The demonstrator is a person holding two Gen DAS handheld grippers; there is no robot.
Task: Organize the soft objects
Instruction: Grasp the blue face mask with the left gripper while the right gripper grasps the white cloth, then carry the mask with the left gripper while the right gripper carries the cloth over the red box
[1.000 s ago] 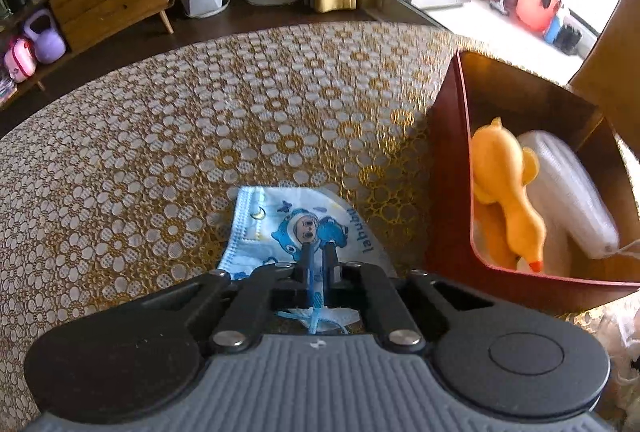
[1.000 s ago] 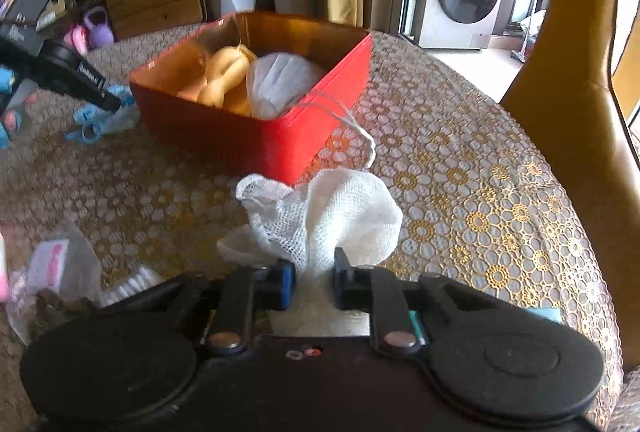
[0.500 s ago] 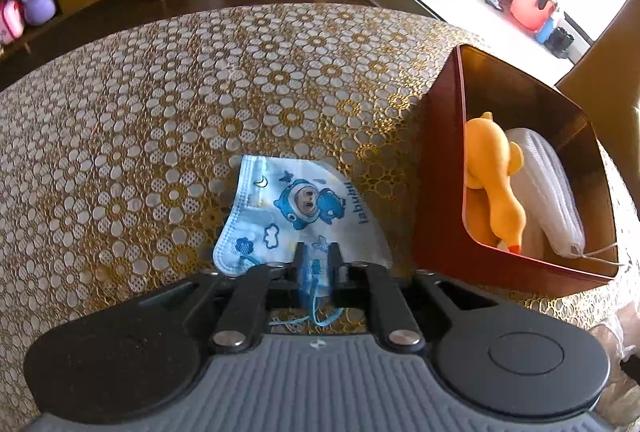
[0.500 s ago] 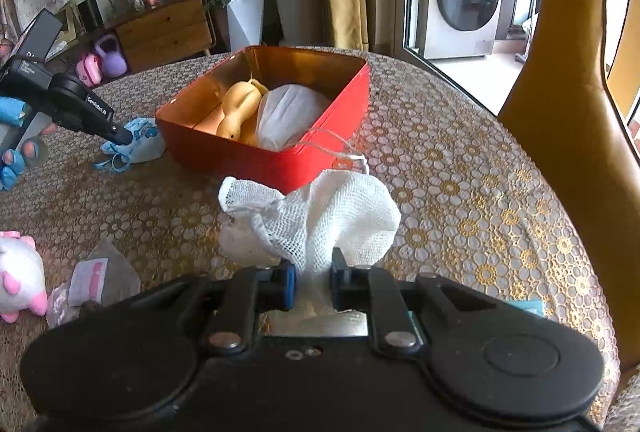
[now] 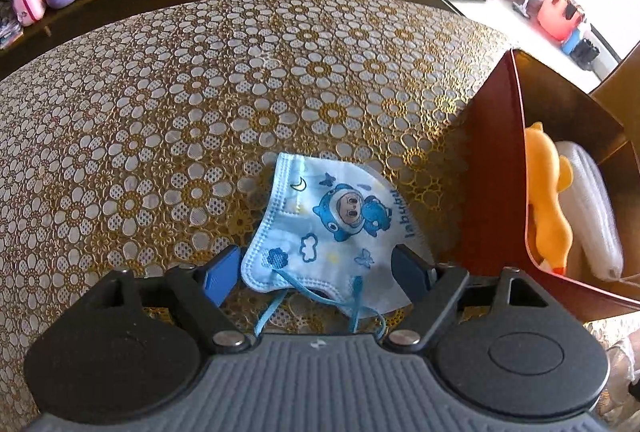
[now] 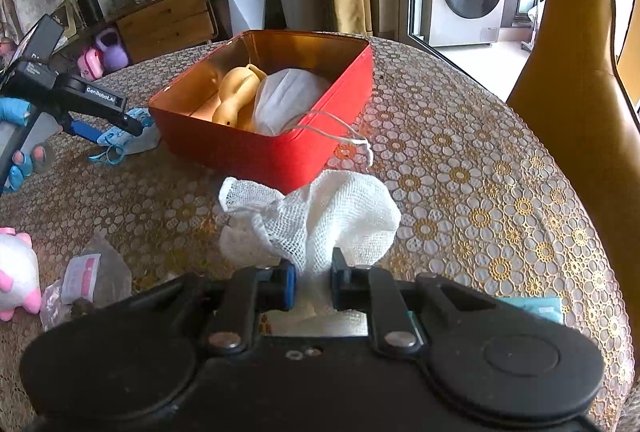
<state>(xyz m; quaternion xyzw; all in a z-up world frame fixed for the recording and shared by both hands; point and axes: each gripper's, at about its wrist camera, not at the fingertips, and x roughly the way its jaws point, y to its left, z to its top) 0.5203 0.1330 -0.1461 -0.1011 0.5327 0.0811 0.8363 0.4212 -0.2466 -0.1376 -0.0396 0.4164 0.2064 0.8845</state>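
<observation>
Left tool (image 5: 318, 272) spread wide around mask (image 5: 332, 228) beside red box (image 5: 496, 167) on its right; right tool (image 6: 313, 284) clenched on gauze (image 6: 316, 216).

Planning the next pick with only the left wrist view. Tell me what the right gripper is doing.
Observer: The right gripper is shut on a white mesh cloth, just in front of the red box.
Operator: List soft items on the table outside my view.
Observer: A white and pink plush toy sits at the left edge of the right wrist view.
Operator: Check the box's near wall.
Observer: A white cord from the white bundle inside hangs over it onto the tablecloth.
</observation>
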